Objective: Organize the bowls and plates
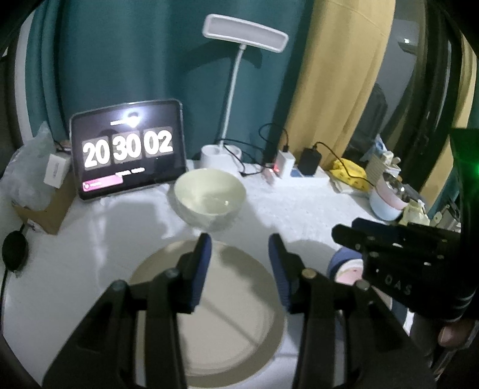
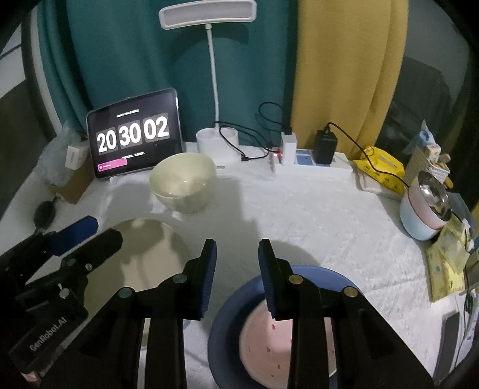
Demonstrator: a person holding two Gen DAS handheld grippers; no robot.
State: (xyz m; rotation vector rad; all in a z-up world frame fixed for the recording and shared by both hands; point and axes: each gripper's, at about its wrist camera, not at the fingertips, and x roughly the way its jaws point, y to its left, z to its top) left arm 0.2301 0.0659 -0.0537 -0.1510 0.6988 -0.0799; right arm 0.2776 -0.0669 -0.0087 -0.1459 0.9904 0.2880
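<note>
Cream bowl point(image 1: 209, 196) sits upright toward the back of the surface point(image 2: 299, 209), just in front of the tablet clock point(image 2: 133, 134). Beige plate point(image 1: 209, 314) lies flat at the front left. Blue plate point(image 2: 227, 329) sits front right with a pink bowl point(image 2: 269, 338) in it.

Handling, my read: all look like glazed ceramic or hard melamine, so stiff, slick, chip-prone. The plates lie flat on cloth, so the rim edge is the only purchase. Bowls take a pinch across the wall at the rim. The cream one looks the heaviest.

Left gripper point(image 1: 239, 260) hangs above the beige plate's far rim, jaws parted, nothing between them. Right gripper point(image 2: 236, 263) hangs over the blue plate's left rim, jaws also apart and empty.

Surface has a white textured cloth, which may bunch if a plate is dragged. Room is dim, with teal and yellow curtains behind. Desk lamp point(image 2: 209, 15), power strip point(image 2: 314, 167) with cables, and clutter at the right edge, including a small pot point(image 2: 425, 209).
</note>
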